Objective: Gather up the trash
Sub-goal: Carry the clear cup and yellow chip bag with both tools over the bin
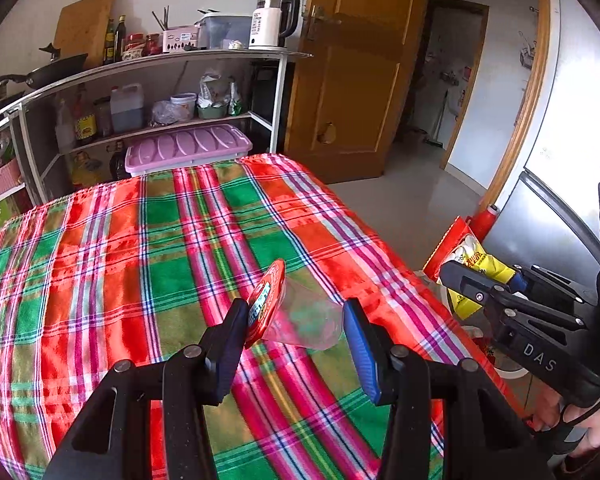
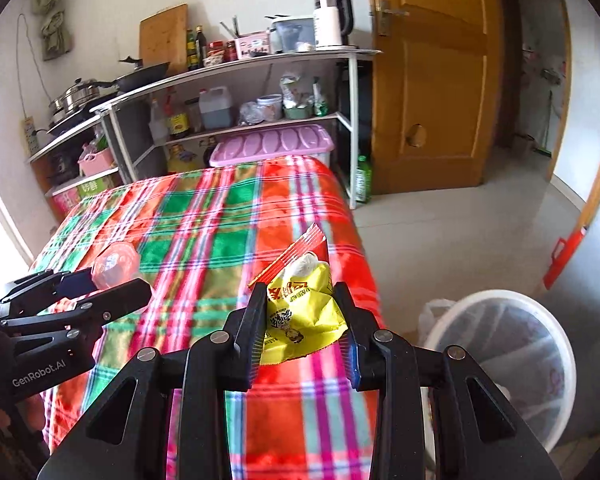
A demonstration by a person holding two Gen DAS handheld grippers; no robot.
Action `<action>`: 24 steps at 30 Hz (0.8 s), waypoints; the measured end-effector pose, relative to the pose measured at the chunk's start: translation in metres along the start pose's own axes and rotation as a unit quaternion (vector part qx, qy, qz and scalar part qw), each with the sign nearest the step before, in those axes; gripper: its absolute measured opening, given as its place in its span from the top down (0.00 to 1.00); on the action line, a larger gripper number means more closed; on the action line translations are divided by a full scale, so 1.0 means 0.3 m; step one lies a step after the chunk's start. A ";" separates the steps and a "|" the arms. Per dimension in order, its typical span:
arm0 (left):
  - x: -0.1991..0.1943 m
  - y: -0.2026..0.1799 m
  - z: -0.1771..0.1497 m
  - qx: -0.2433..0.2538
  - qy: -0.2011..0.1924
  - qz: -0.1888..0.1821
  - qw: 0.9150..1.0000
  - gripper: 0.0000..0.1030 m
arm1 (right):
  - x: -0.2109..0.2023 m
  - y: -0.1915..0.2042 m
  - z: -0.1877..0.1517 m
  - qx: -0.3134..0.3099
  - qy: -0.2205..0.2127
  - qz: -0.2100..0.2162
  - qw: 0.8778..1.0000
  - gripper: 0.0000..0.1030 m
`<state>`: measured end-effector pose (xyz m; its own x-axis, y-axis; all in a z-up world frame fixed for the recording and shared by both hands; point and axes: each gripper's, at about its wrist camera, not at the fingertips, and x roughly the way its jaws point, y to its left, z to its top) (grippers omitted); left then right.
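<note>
Left gripper clamps clear cup; right gripper clamps yellow wrapper; lined white bin beside plaid table.

The bodies of the left tongs and right tongs run off the bottom edge of their own views. The clear plastic cup is see-through, so where its wall meets the right pad cannot be told. The print on the yellow snack wrapper is crumpled and too small to read. The hand under the right tongs is cut by the frame edge. The white bin is blurred, its contents unclear and its base hidden. The near edge of the plaid-covered surface lies behind the tongs.
</note>
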<state>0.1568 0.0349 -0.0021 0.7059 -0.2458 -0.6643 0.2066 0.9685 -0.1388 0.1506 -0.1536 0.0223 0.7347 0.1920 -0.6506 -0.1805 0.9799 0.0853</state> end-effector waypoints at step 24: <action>0.181 -0.570 0.002 0.100 0.037 -0.126 0.986 0.52 | -0.241 -0.509 -0.179 0.102 -0.002 -0.134 0.986 0.67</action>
<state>0.1603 -0.1441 -0.0139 0.5661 -0.4667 -0.6795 0.5035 0.8484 -0.1633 0.0900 -0.3201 0.0158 0.7410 -0.0762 -0.6672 0.1555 0.9860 0.0601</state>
